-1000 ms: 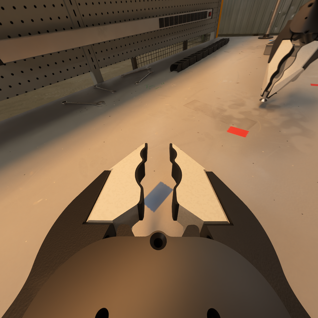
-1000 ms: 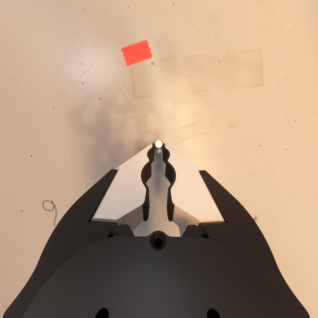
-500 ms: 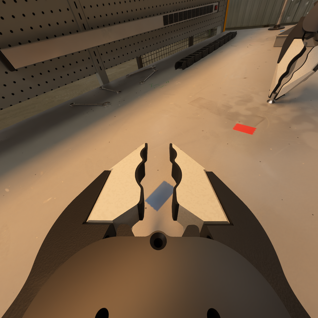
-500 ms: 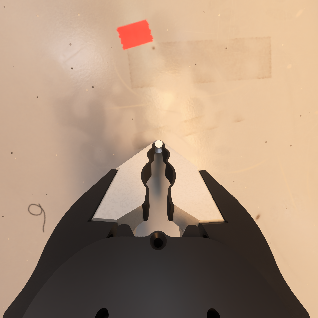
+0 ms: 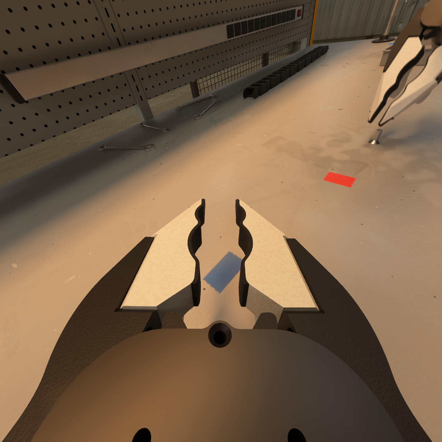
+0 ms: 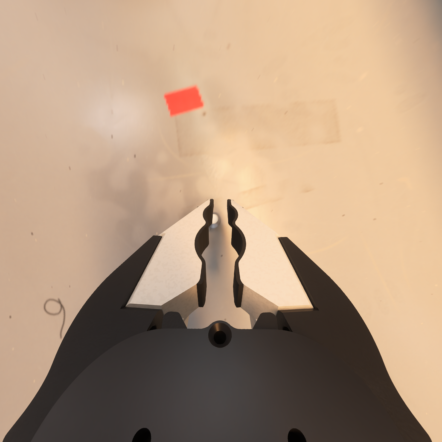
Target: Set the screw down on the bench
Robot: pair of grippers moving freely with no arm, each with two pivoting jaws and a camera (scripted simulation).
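A small silver screw (image 5: 375,137) stands head-down on the tan bench (image 5: 263,167) at the far right of the left wrist view. My right gripper (image 5: 375,122) hangs just above it, open, apart from it. In the right wrist view my right gripper (image 6: 219,201) points straight down and the screw (image 6: 215,219) shows between the jaws, close to the left finger (image 6: 177,258), below them. My left gripper (image 5: 220,201) is open and empty, low over the bench, far left of the screw.
A red tape patch (image 5: 339,179) lies left of the screw; it also shows in the right wrist view (image 6: 183,101). A blue tape patch (image 5: 222,271) lies under my left gripper. Wrenches (image 5: 126,147) and a black cable chain (image 5: 284,71) lie along the pegboard wall (image 5: 71,79).
My right gripper has opened and risen, leaving the screw standing on the bench. My left gripper has barely moved.
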